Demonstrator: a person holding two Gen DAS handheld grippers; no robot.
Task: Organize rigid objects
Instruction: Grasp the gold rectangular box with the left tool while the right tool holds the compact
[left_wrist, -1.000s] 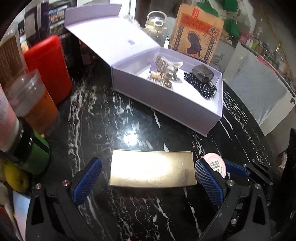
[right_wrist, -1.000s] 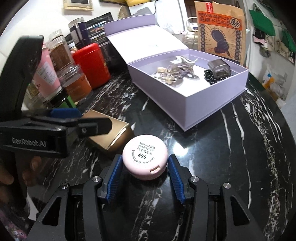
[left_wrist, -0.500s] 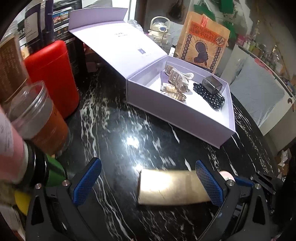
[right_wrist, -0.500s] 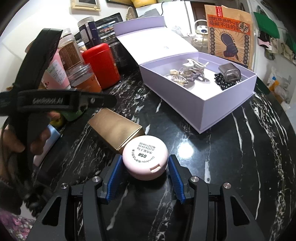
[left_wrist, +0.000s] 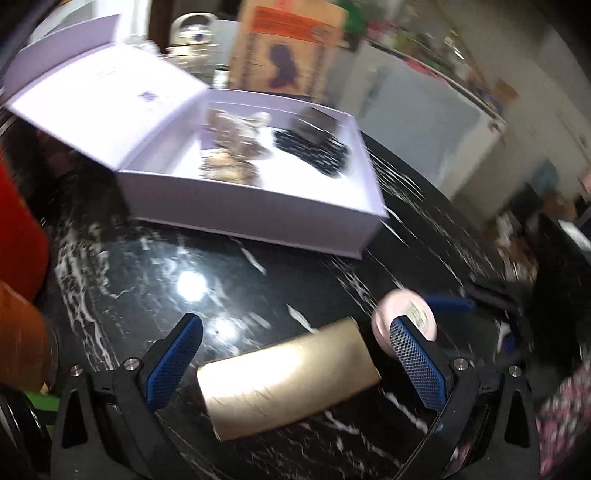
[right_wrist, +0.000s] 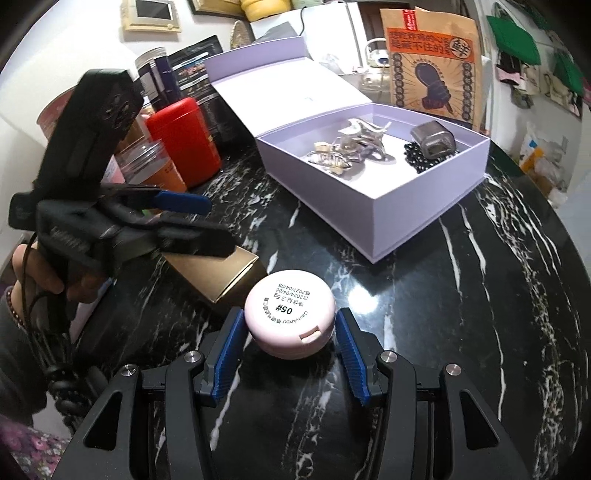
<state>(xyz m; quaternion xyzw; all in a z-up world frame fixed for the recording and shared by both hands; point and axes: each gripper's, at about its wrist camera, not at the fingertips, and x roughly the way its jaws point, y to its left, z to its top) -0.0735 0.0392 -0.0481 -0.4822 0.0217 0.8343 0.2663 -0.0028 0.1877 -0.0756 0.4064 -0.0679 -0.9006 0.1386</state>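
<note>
A flat gold box lies on the black marble table between the wide-open fingers of my left gripper, touching neither pad; it also shows in the right wrist view. A round pink compact sits on the table between the fingers of my right gripper, which stand open just off its sides; it also shows in the left wrist view. An open lilac box behind holds silver hair clips, black beads and a grey clip.
A red canister, a clear jar with orange contents and other jars stand along the left. A brown paper bag stands behind the lilac box. The table edge curves at the right.
My left gripper has swung right and turned towards the lilac box, so the gold box now lies tilted between its fingers. The right gripper has stayed around the pink compact.
</note>
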